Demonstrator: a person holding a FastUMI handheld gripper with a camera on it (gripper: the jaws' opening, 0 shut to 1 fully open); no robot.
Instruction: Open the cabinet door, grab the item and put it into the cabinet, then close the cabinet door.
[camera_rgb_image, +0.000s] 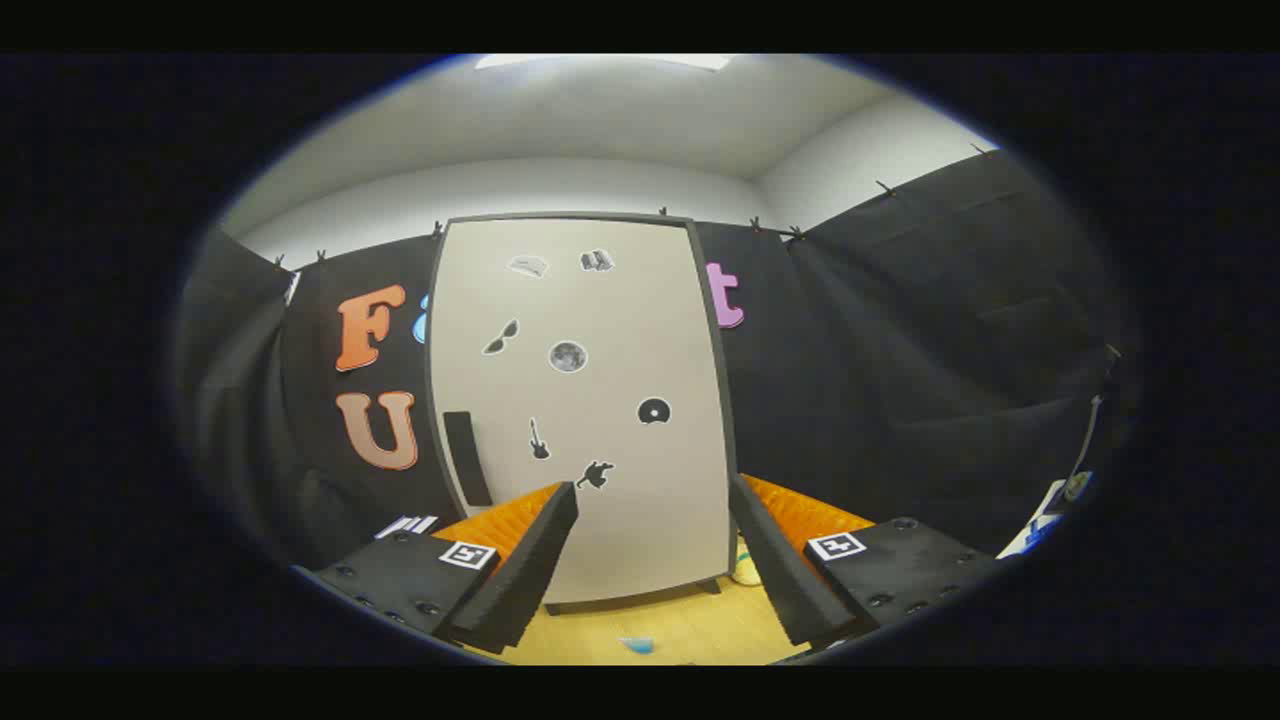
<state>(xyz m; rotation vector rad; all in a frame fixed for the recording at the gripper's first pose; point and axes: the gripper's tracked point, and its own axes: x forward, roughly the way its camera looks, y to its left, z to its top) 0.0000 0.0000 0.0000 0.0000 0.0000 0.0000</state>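
The hand-held gripper (655, 560) stood wide apart with nothing between its fingers (520, 580), which pointed toward the cabinet. Low between the fingertips, on the wooden bench (690, 630), lay a small blue item (636, 645), nearer than the cabinet and touching neither finger. Just inside the right finger, beside the cabinet's lower right corner, a small pale object (745, 570) sat on the bench; what it was could not be told.

Just beyond the fingers stood the cabinet (580, 400), upright on short dark feet, its pale door (600, 330) closed flat within a dark frame. A dark vertical handle (467, 458) ran along the door's left side. Small dark stickers were scattered over the door, among them a guitar (539, 440) and a round disc (654, 411). With the door shut, nothing inside could be seen.

Behind the cabinet black cloth (900, 380) hung as the booth wall, clipped along its top edge. Above it rose a white wall (500, 190) and ceiling with a light panel (600, 62).
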